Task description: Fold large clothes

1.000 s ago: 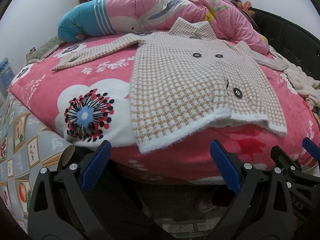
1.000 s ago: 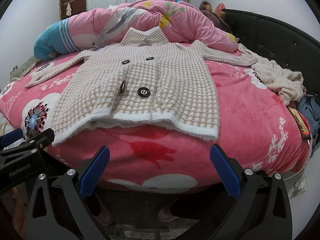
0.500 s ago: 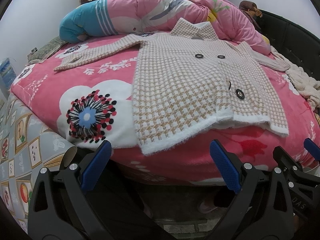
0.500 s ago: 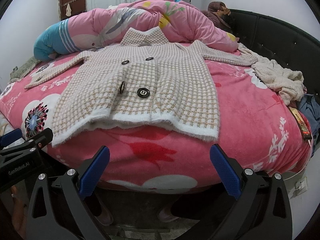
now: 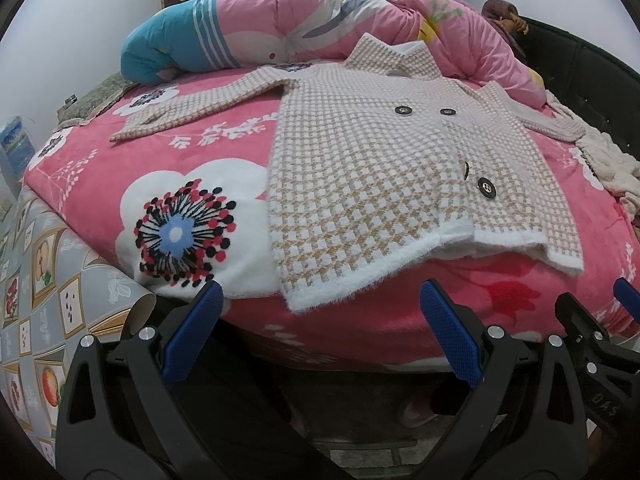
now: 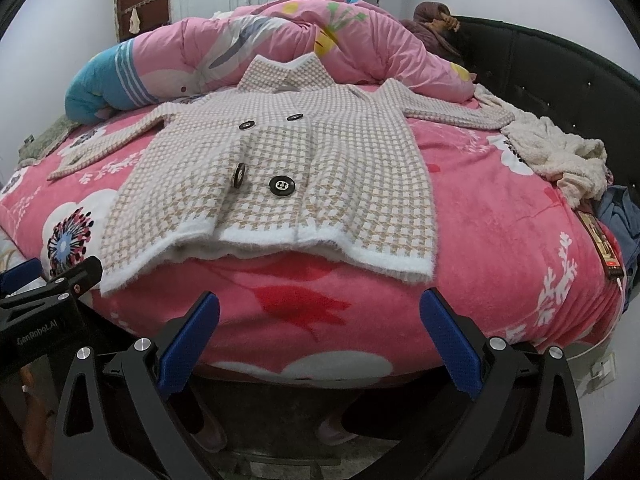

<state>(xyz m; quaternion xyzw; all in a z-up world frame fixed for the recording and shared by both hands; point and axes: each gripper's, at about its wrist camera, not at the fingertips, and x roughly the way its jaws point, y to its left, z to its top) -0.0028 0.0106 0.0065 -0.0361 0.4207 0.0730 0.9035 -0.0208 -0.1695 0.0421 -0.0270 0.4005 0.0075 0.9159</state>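
A beige-and-white houndstooth coat with black buttons lies face up and spread flat on the pink flowered bed, its sleeves stretched out to both sides and its white hem at the near edge. My left gripper hangs open below the bed's front edge, short of the hem's left corner. Below the hem's right half my right gripper is open too. Nothing is between either pair of blue pads. The right gripper's tip shows at the edge of the left wrist view.
A rolled pink and blue duvet lies behind the collar. A cream fluffy garment and a blue one sit at the bed's right side by the black headboard. Patterned flooring roll stands to the left.
Both grippers have risen and edged slightly closer to the bed's front edge; the coat sits a little lower in both views. The coat has not moved.
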